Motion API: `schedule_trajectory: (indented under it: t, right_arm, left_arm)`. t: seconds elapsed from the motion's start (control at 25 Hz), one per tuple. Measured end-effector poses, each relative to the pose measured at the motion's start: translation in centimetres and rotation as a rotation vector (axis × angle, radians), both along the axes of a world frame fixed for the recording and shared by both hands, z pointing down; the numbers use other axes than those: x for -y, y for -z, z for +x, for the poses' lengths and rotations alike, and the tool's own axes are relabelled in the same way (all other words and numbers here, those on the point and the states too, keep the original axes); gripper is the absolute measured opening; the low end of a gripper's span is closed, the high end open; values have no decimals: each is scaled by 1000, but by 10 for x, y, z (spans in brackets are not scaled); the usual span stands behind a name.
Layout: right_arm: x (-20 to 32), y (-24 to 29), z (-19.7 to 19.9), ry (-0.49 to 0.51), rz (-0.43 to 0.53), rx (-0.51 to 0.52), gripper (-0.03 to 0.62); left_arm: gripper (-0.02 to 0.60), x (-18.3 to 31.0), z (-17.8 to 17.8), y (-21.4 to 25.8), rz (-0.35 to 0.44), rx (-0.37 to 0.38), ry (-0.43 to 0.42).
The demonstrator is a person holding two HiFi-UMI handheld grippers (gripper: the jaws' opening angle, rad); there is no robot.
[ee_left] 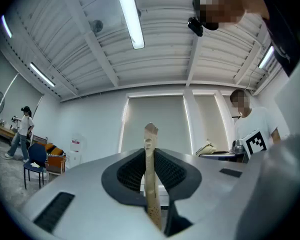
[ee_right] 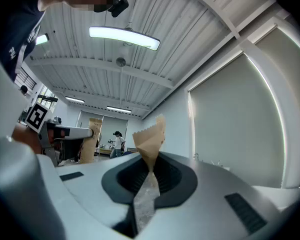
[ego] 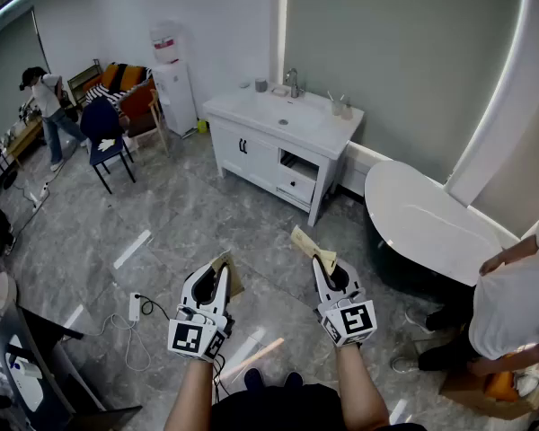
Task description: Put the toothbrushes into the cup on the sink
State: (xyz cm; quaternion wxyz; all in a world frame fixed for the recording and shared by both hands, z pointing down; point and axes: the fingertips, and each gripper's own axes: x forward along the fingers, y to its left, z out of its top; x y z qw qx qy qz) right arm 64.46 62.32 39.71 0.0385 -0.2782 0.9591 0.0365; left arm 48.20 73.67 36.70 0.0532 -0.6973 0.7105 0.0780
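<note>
I stand some way from the white sink cabinet point(ego: 251, 115). A small grey cup point(ego: 261, 85) sits at the back of its counter, left of the tap. In the head view both grippers are held low in front of me, above the floor. My left gripper point(ego: 219, 275) is shut on a tan paper-wrapped toothbrush point(ego: 228, 268). In the left gripper view that packet point(ee_left: 150, 169) stands edge-on between the jaws. My right gripper point(ego: 327, 268) is shut on a second tan packet point(ego: 305, 241). The right gripper view shows its crumpled end point(ee_right: 151, 143) sticking up past the jaws.
A white bathtub point(ego: 431, 223) lies right of the sink, with a person point(ego: 512, 303) crouched beside it. A water dispenser point(ego: 172, 83), chairs point(ego: 108, 142) and another person point(ego: 47, 106) are at the far left. A power strip and cable point(ego: 135, 307) lie on the floor left of my grippers. Glass cups point(ego: 340, 108) stand at the counter's right end.
</note>
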Motion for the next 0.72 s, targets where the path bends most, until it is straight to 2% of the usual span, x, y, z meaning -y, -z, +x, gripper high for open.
schedule_trajectory:
  t: [0.72]
  right_arm:
    - [-3, 6, -24, 10, 10, 10, 49]
  left_arm:
    - [71, 3, -28, -1, 4, -15, 5]
